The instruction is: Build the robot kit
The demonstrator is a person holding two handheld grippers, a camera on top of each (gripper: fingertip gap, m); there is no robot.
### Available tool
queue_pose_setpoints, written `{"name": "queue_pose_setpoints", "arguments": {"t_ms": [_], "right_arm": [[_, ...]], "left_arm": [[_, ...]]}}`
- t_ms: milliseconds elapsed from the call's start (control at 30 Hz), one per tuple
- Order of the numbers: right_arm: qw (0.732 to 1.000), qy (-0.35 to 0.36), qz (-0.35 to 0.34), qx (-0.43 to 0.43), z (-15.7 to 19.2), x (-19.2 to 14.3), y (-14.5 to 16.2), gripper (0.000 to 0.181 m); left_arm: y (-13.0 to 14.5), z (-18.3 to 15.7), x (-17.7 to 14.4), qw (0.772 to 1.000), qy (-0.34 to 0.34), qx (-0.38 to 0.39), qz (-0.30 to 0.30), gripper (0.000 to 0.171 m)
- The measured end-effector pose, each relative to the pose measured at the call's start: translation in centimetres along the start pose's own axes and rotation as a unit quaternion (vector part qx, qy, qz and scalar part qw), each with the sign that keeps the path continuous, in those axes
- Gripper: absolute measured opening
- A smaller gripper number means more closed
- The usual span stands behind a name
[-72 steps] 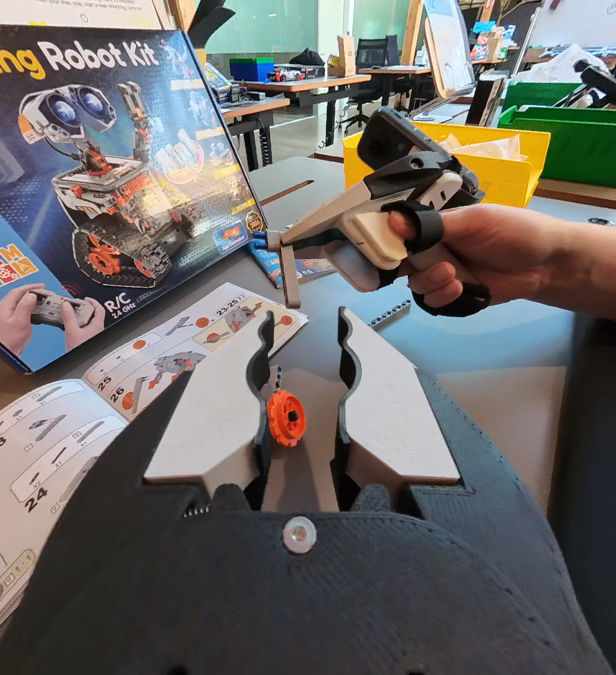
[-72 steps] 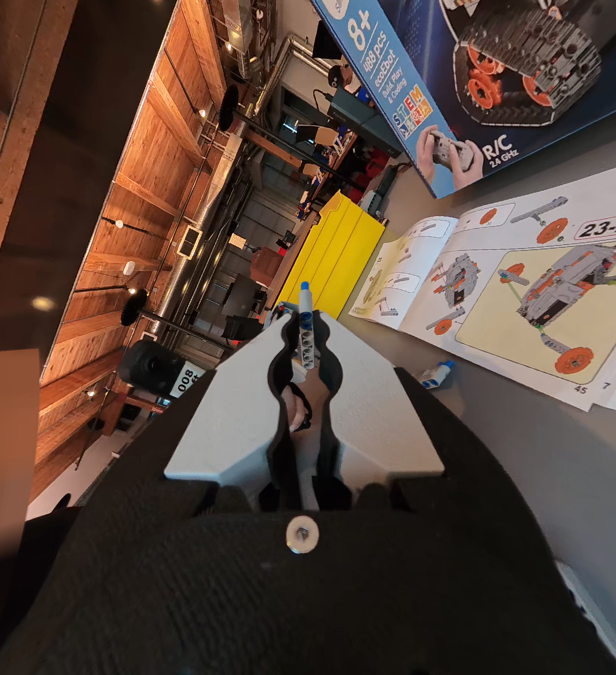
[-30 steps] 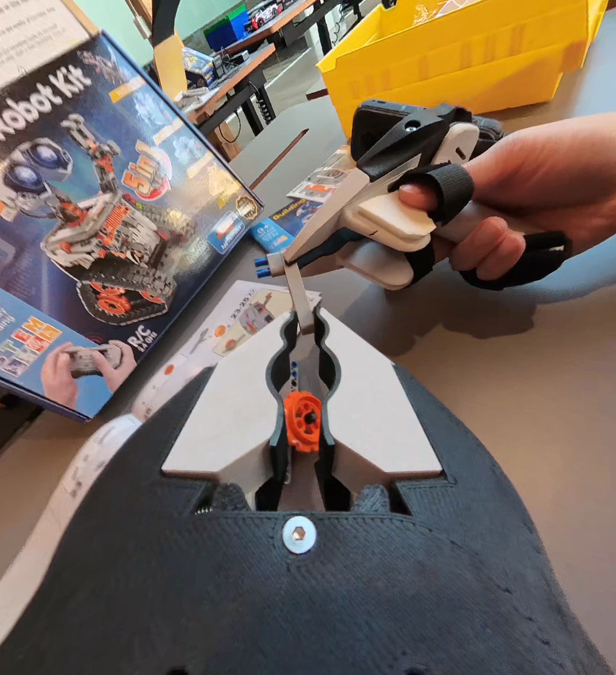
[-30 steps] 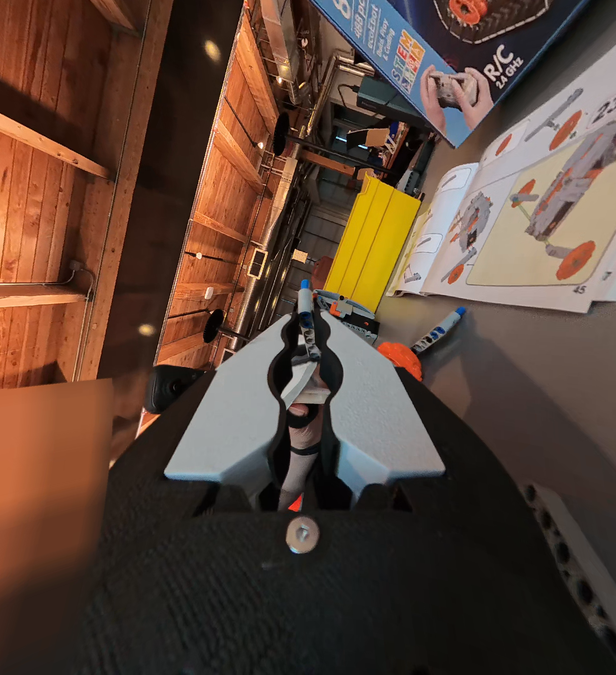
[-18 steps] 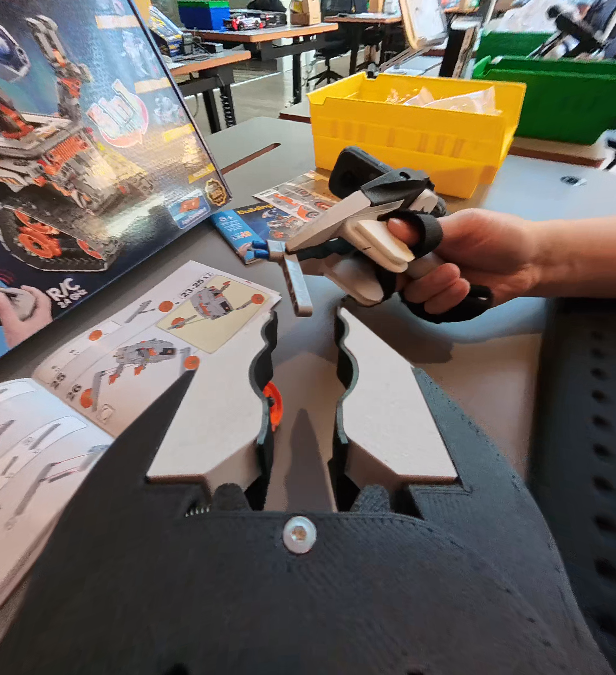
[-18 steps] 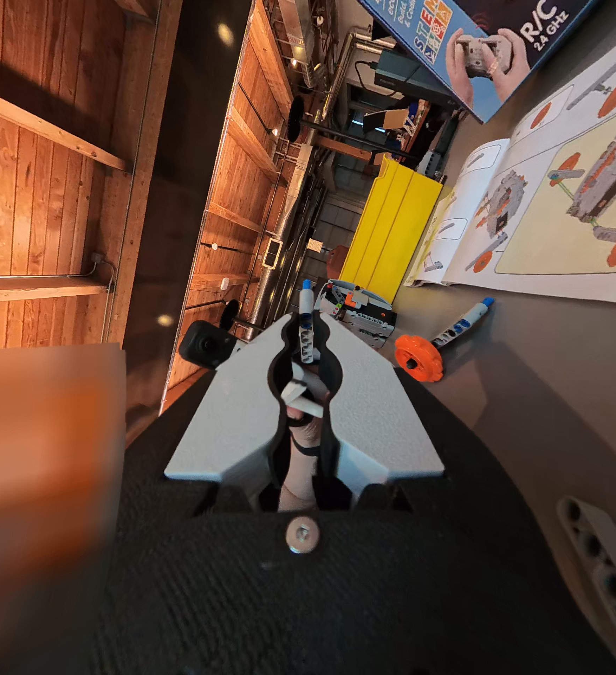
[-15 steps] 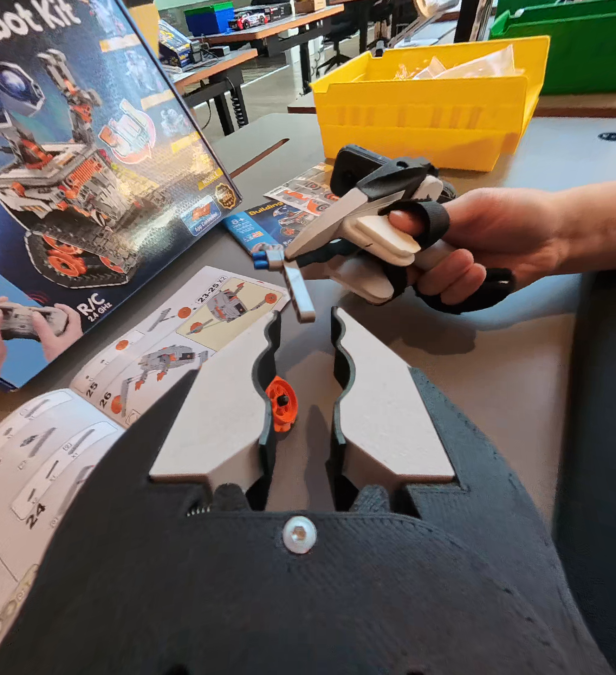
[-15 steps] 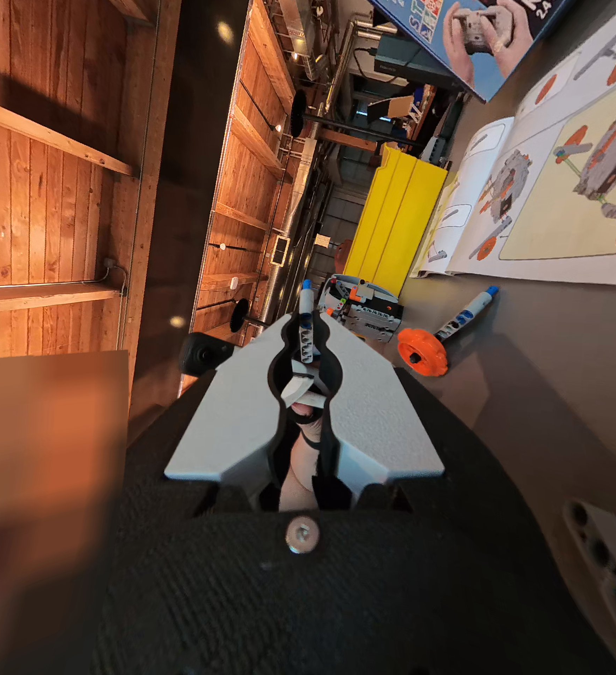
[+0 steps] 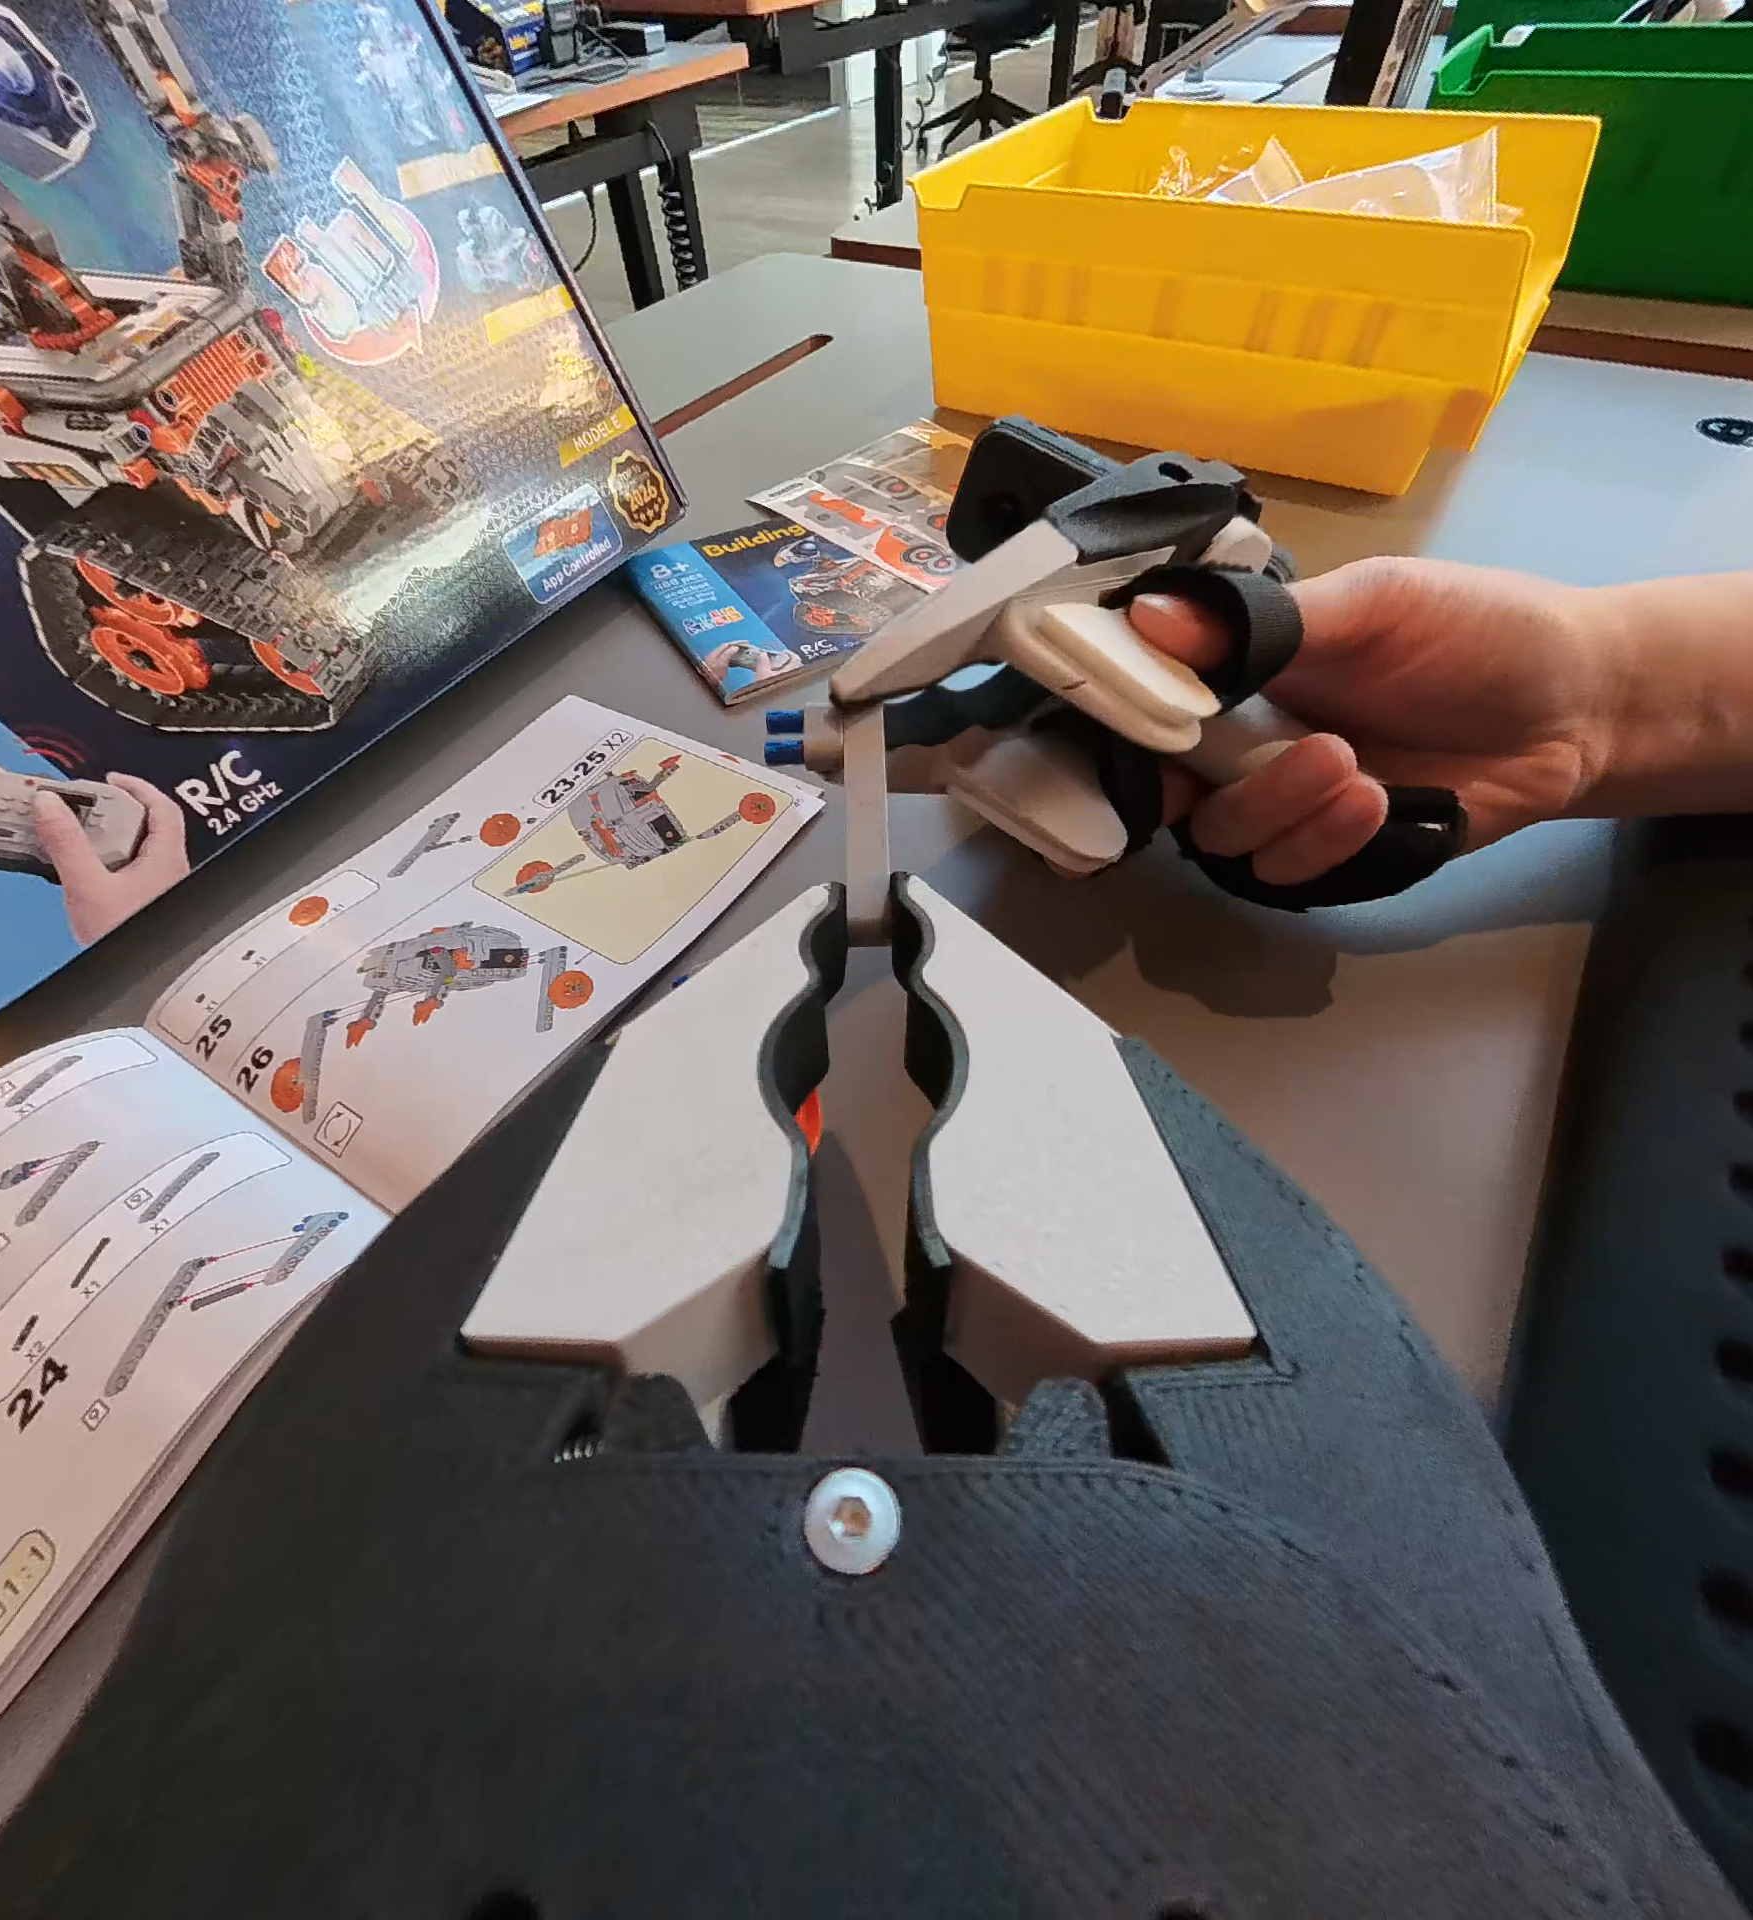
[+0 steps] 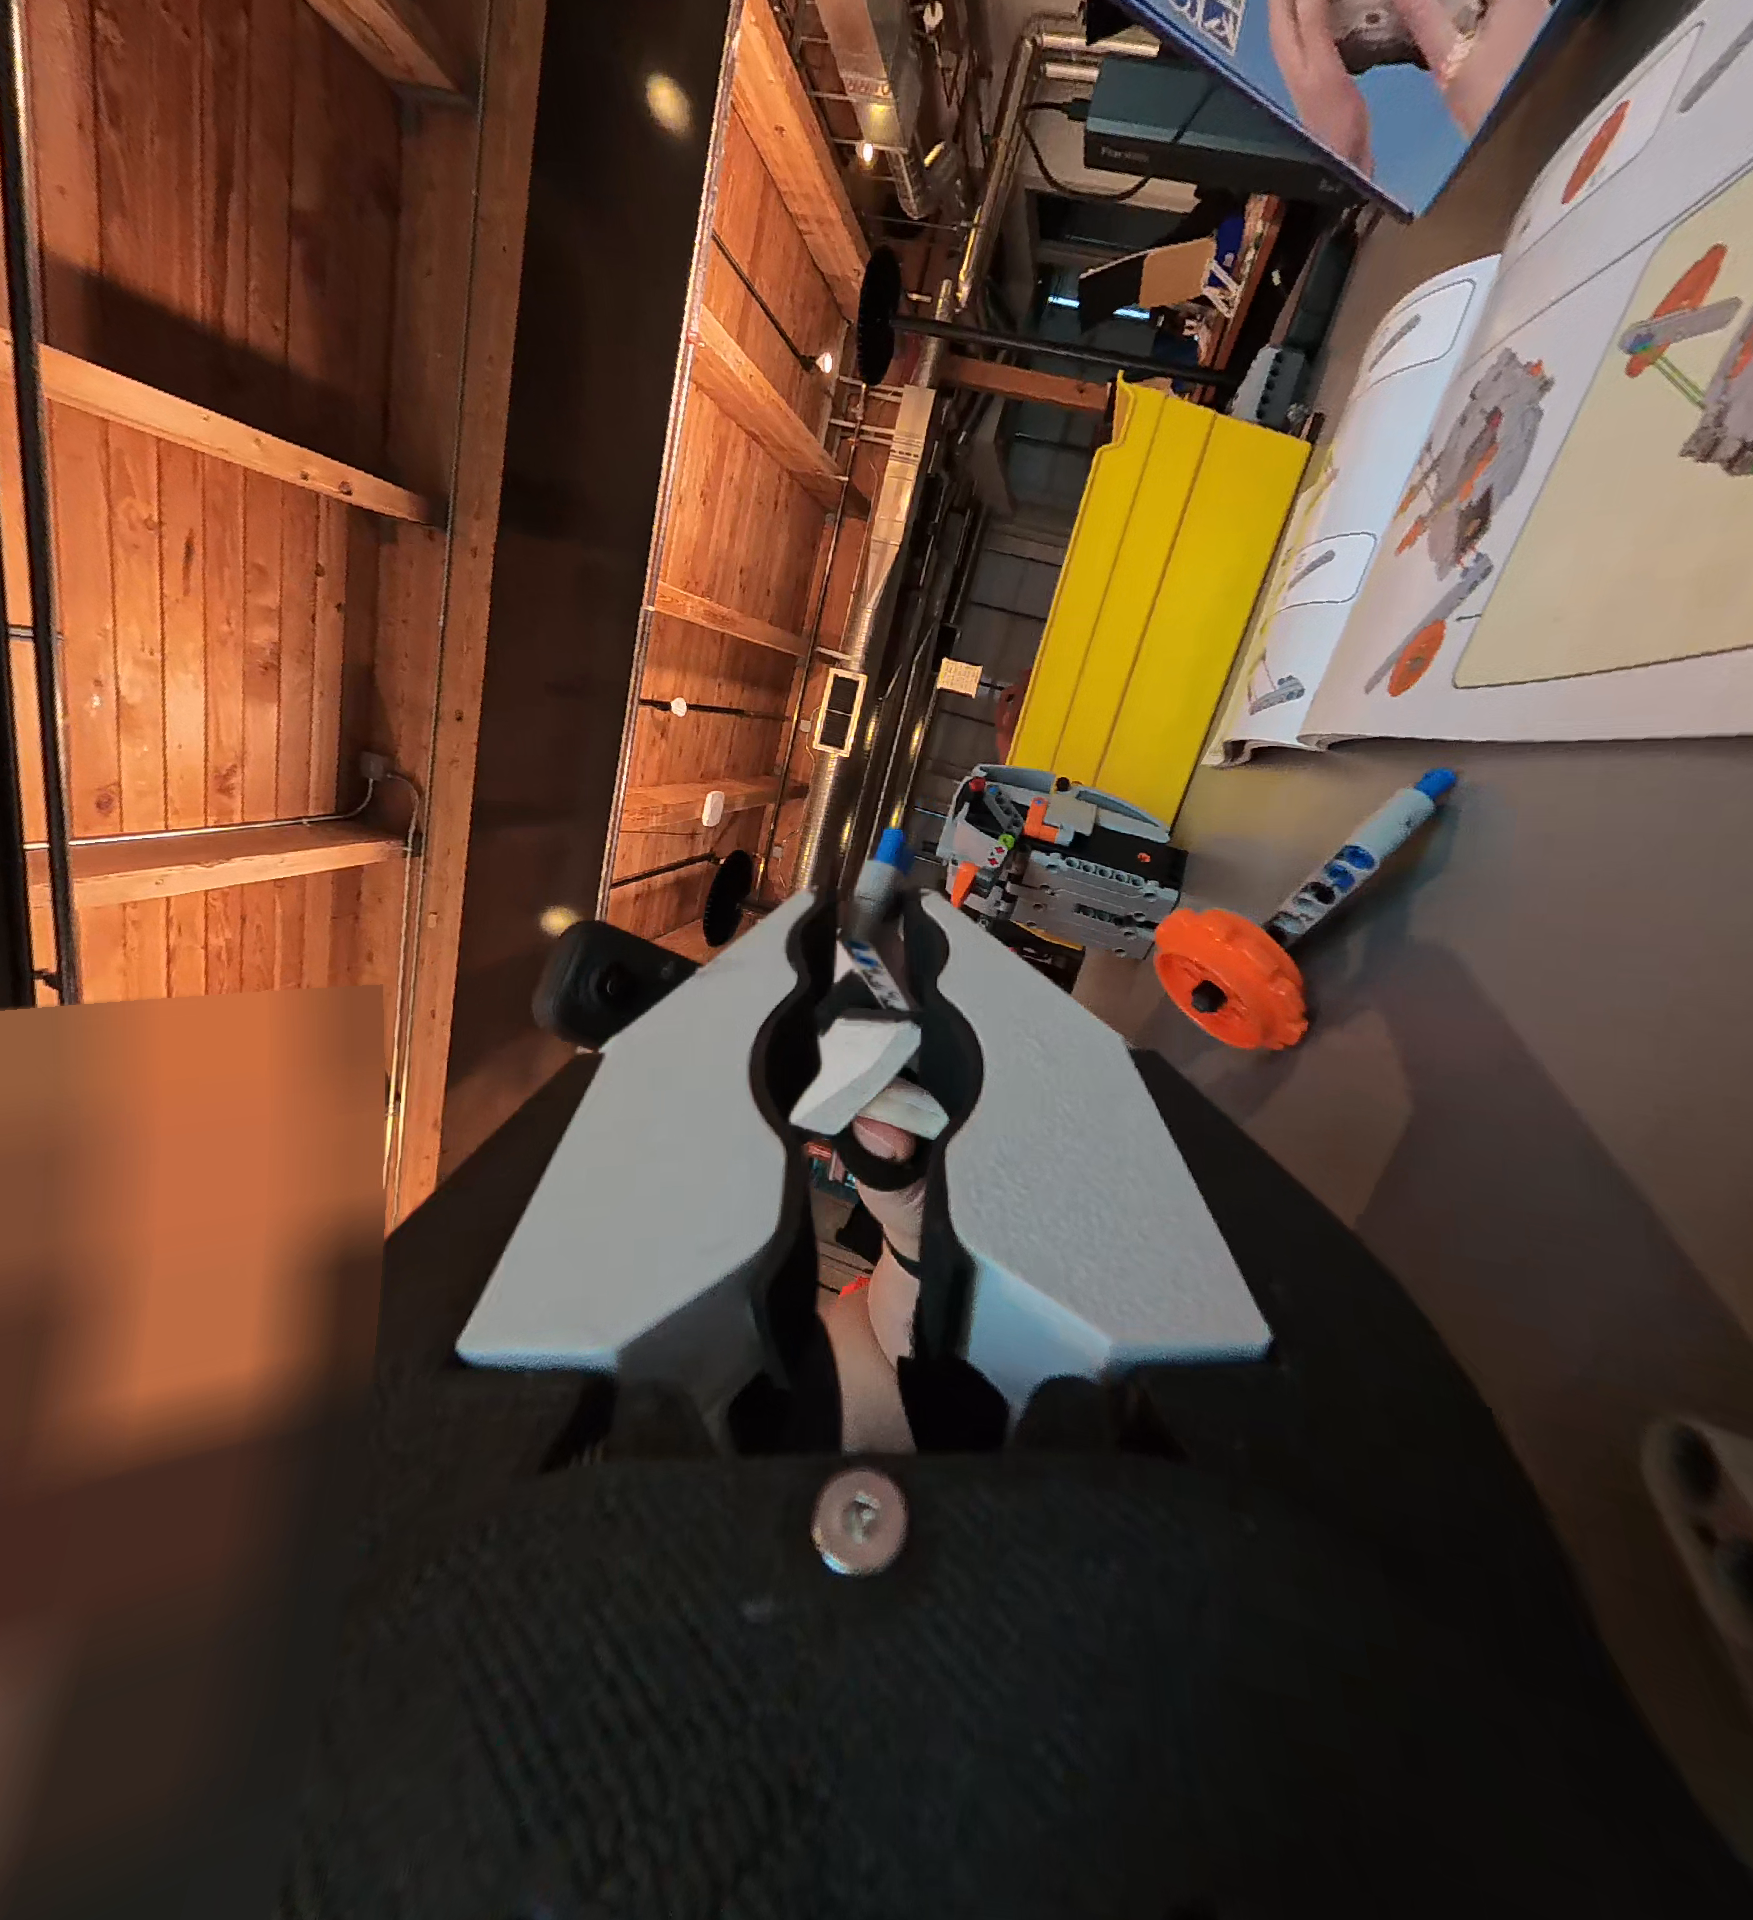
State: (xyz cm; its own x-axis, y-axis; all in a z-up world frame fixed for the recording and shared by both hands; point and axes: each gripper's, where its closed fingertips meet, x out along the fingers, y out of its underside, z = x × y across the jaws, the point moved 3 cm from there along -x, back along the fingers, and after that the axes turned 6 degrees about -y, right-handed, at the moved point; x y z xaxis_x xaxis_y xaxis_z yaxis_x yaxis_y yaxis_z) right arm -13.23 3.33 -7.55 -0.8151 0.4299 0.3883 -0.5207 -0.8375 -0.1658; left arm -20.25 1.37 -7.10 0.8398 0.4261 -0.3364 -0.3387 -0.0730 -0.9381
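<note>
1 kit box (image 9: pixel 228 343), 2 yellow bins (image 9: pixel 1215 312), 1 orange wheel (image 10: pixel 1227 979), 2 grippers (image 9: pixel 867 920)

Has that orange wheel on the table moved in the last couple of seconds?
Cannot tell for sure. In the right wrist view the orange wheel lies by the blue-tipped rod as half a second ago; earlier frames hide it.

Our two matching handheld grippers
We see pale grey fingers (image 9: pixel 664 1174) with wavy black pads, black printed bodies, a silver screw (image 9: pixel 851 1522), black finger straps (image 9: pixel 1256 623).

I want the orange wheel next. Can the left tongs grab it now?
Probably not yet. The left tongs are shut on the grey beam that the right tongs hold too. The orange wheel lies uncovered on the table, just below them.
</note>
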Motion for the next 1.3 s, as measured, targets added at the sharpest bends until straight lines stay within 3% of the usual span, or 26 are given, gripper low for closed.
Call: {"name": "queue_pose_setpoints", "arguments": {"t_ms": [233,633,933,1300], "right_arm": [[0.999,0.02,0.026,-0.024,-0.1,0.0,-0.2,0.007],[0.996,0.041,0.054,-0.058,-0.8,0.1,-1.2,0.005],[0.996,0.041,0.049,-0.065,-1.0,0.1,-1.8,0.005],[0.997,0.037,0.041,-0.061,-0.8,0.0,-2.2,0.005]], "left_arm": [[0.1,0.1,0.1,1.0,-0.001,0.016,0.005,0.007],[1.4,0.5,0.3,0.995,0.075,-0.048,0.033,0.016],[1.5,2.3,-0.3,0.997,0.049,-0.05,0.041,0.023],[2.0,1.8,0.2,0.996,0.056,-0.042,0.057,0.024]]}}
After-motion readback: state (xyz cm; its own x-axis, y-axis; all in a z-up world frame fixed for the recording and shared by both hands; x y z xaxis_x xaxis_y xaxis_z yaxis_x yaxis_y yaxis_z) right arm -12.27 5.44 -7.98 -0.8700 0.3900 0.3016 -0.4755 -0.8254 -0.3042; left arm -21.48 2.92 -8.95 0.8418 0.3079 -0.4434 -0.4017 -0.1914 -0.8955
